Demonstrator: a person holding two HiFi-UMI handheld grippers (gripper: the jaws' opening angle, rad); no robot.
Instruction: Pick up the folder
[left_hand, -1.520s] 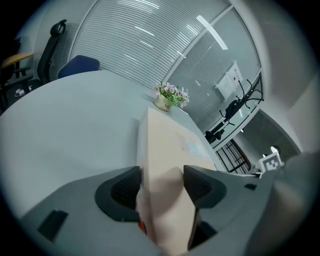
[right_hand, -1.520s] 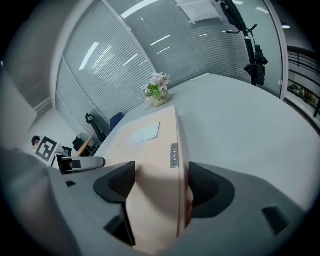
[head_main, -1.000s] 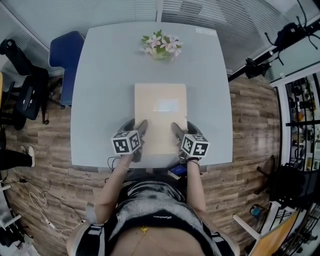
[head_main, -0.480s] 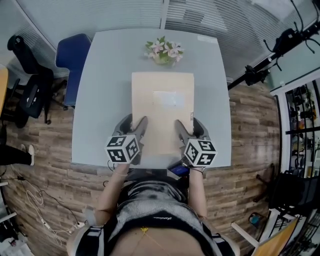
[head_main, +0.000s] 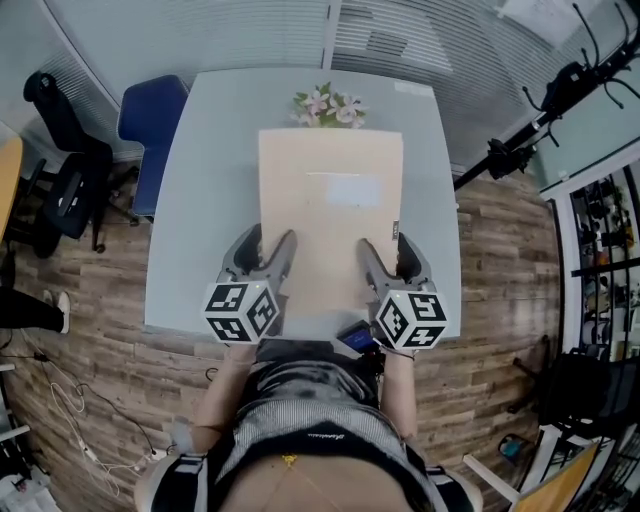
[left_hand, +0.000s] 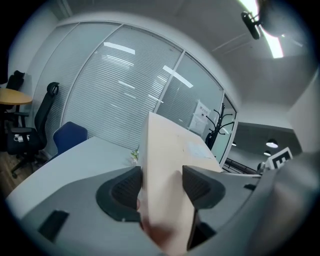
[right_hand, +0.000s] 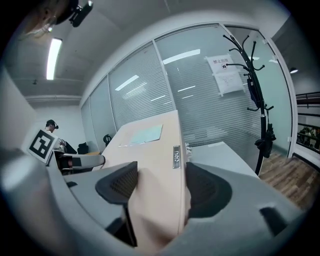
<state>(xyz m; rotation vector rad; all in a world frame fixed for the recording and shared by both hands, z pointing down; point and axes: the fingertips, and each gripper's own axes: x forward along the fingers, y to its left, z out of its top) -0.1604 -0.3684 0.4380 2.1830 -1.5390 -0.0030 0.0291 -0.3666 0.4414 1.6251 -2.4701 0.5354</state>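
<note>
- Counter (head_main: 200, 200): grey, lies below both of my grippers and stretches ahead of them.
- Folder (head_main: 330, 220): beige, flat, held up off the counter. Its near end sits between my two grippers and the rest runs forward from them.
- Left gripper (head_main: 266, 252): clamped on the folder's left edge, pads pressing on both faces.
- Right gripper (head_main: 387, 255): clamped on the folder's right edge, near the small metal label.
- Flowers (head_main: 328, 104): far ahead of both grippers, just past the folder's far end.
</note>
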